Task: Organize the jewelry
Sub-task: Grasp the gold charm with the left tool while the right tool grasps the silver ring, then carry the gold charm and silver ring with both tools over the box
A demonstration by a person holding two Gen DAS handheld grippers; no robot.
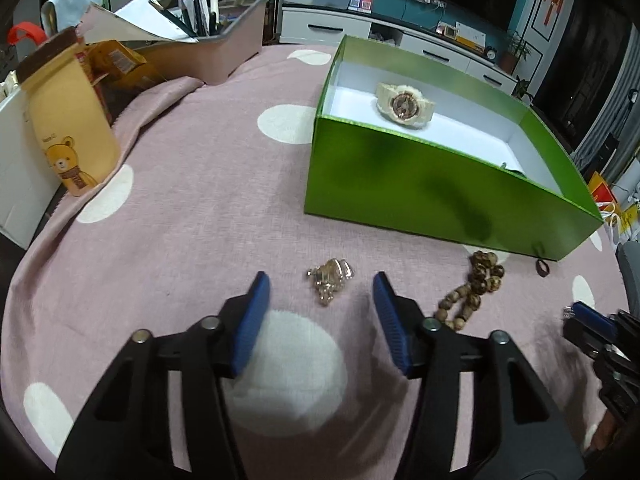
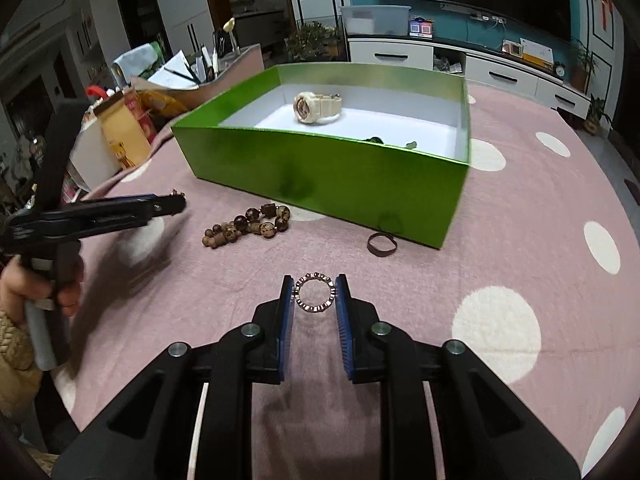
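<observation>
The green box (image 2: 320, 176) sits on the counter (image 2: 520, 240), a watch (image 2: 316, 108) already inside. The right gripper (image 2: 315, 292) has its jaws closed on a small beaded ring (image 2: 315, 292); lifting it level should keep it from slipping. The left gripper (image 1: 320, 284) hangs with jaws apart around a metal trinket cluster (image 1: 330, 284), not touching, and should centre before closing.

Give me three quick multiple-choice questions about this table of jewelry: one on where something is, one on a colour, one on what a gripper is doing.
1. Where is the watch?
A. on the cloth
B. inside the box
C. in a gripper

2. What colour is the outside of the box?
A. green
B. red
C. black

3. What is the right gripper doing?
A. hanging wide open with nothing between its fingers
B. closed on the beaded ring
C. holding the wooden bead bracelet

Answers: 1 B, it lies on the white floor inside; 2 A, its walls are glossy green; 3 B, both pads touch the ring's sides.
</observation>
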